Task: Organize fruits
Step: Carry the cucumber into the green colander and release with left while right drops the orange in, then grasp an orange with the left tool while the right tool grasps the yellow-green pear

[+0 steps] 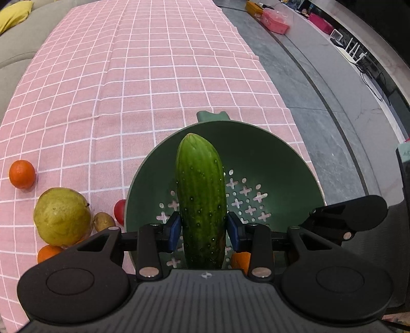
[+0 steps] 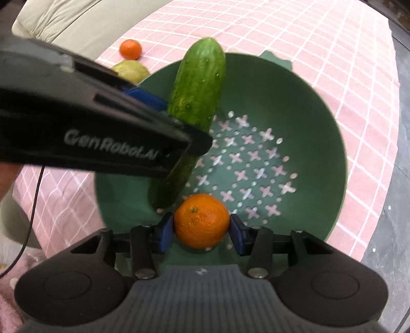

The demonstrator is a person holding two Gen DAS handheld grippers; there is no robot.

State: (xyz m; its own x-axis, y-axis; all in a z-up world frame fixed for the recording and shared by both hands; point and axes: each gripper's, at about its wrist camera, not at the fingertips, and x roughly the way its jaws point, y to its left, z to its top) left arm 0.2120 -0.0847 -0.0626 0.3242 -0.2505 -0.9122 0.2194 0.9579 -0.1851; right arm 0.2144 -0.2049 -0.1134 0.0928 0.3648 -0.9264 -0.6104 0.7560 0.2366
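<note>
My left gripper point(image 1: 203, 230) is shut on a green cucumber point(image 1: 201, 202) and holds it over the green colander point(image 1: 269, 158). In the right wrist view the cucumber point(image 2: 197, 84) slants over the colander point(image 2: 307, 107), with the left gripper's black body point(image 2: 89, 128) across it. My right gripper point(image 2: 201, 230) is shut on an orange point(image 2: 202, 220) above the colander's near side. That orange shows partly in the left wrist view point(image 1: 241, 261). On the pink checked cloth lie an orange point(image 1: 22, 174), a yellow-green pear point(image 1: 62, 216), a small potato point(image 1: 103, 221), a red fruit point(image 1: 120, 211) and another orange point(image 1: 48, 252).
The pink checked tablecloth point(image 1: 153, 64) covers the table, with its right edge beside a grey floor point(image 1: 307, 89). A beige sofa point(image 2: 77, 23) stands behind the table. Pink and yellow boxes point(image 1: 274, 19) sit on the far floor edge.
</note>
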